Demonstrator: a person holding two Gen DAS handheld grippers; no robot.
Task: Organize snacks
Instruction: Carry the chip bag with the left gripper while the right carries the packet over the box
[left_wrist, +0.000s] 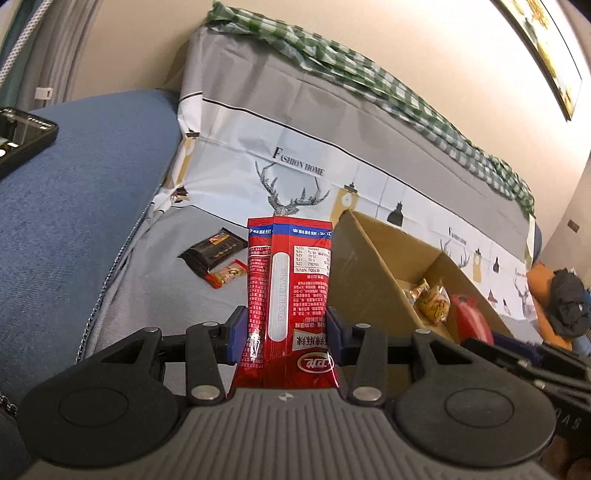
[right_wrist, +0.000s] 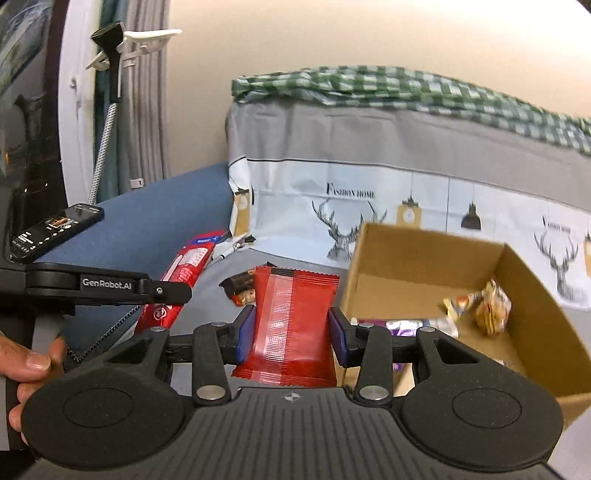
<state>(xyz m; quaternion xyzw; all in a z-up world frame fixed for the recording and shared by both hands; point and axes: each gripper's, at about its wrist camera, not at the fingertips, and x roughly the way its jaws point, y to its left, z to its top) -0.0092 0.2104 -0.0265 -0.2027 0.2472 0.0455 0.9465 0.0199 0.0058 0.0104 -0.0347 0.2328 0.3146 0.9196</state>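
My left gripper (left_wrist: 286, 332) is shut on a tall red snack packet (left_wrist: 290, 280) with white print, held upright above the grey sheet, left of an open cardboard box (left_wrist: 373, 280). My right gripper (right_wrist: 291, 334) is shut on a red and dark-red snack pouch (right_wrist: 291, 317), just left of the same box (right_wrist: 535, 332). The box holds several wrapped snacks (right_wrist: 487, 306). A black packet (left_wrist: 214, 251) and a small red-yellow packet (left_wrist: 227, 275) lie on the sheet beyond the left gripper. The left gripper and its red packet (right_wrist: 184, 273) show at the left of the right wrist view.
A blue sofa armrest (left_wrist: 81, 192) with a phone (left_wrist: 22, 136) on it stands to the left. A grey deer-print cover (left_wrist: 295, 147) rises behind, with green checked cloth (left_wrist: 369, 81) on top. Dark clothes (left_wrist: 569, 302) lie far right.
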